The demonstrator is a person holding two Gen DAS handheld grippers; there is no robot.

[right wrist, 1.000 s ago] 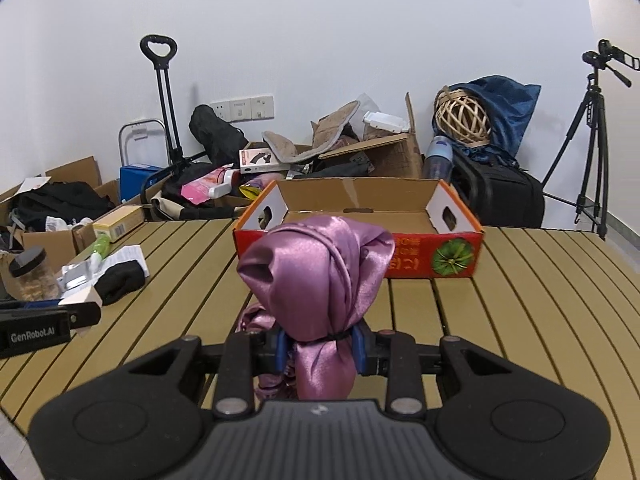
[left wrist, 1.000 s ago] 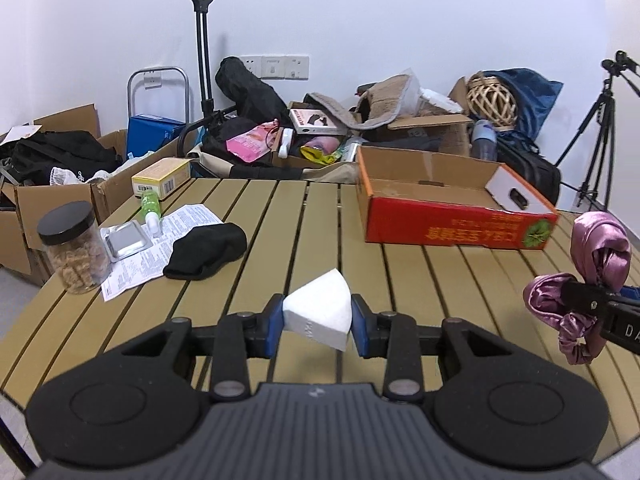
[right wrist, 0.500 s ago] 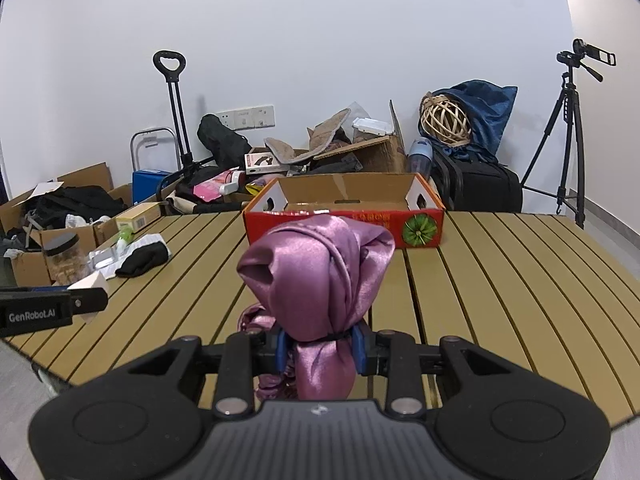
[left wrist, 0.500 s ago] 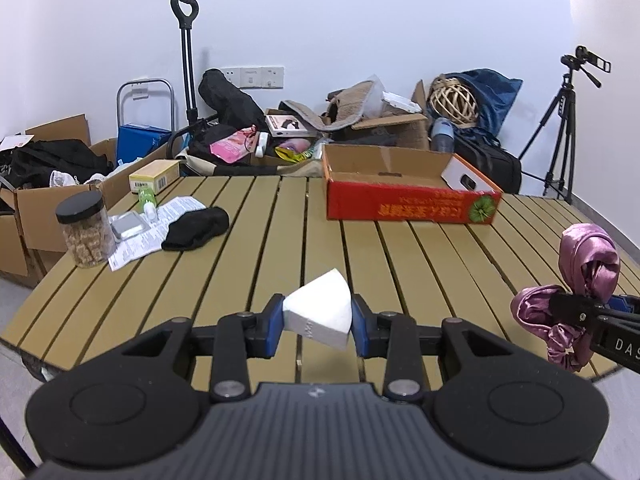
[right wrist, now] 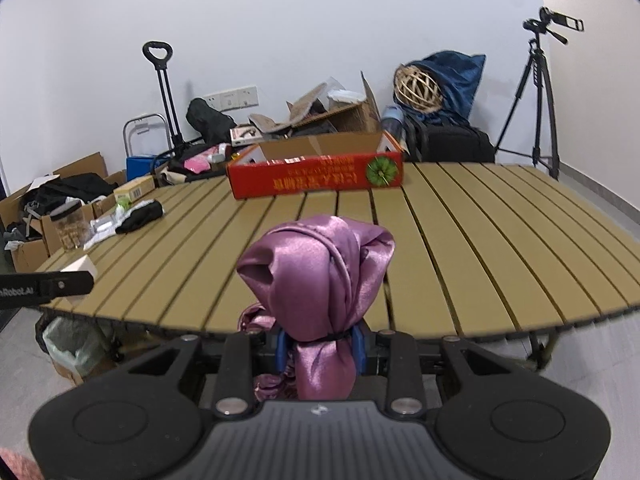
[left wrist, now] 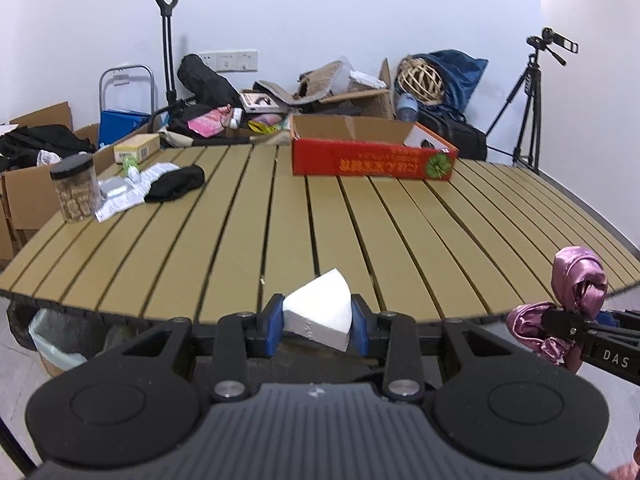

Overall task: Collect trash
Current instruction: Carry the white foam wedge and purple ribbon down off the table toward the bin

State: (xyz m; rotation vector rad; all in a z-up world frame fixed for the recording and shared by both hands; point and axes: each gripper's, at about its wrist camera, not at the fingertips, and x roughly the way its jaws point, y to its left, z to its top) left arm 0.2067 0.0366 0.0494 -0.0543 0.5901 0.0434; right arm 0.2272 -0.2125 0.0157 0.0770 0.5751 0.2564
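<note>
Carrying a piece of trash each, both grippers sit just off the near edge of the slatted counter point(left wrist: 360, 216). The left gripper point(left wrist: 318, 322) is clamped on a white foam wedge point(left wrist: 320, 312), its blue pads pressing the two sides. The right gripper point(right wrist: 320, 346) is closed tight around the cinched neck of a purple satin bundle point(right wrist: 316, 276), whose bulk bulges above the jaws while a tail hangs below.

A bin with a pale green liner point(left wrist: 56, 338) stands on the floor under the counter's near left corner, and it looks like the likely drop point. The wedge is held only by its tapered sides, so a jolt could squeeze it out before it reaches the bin. The satin is slippery and its loose tail could snag on the counter edge. The bin sits partly beneath the overhang, so a release from too far out may miss.

Still on the counter: a red cardboard tray point(left wrist: 370, 156) at the far edge, and a black cloth point(left wrist: 176, 184), papers point(left wrist: 132, 194) and a jar point(left wrist: 76, 188) along the left side.
</note>
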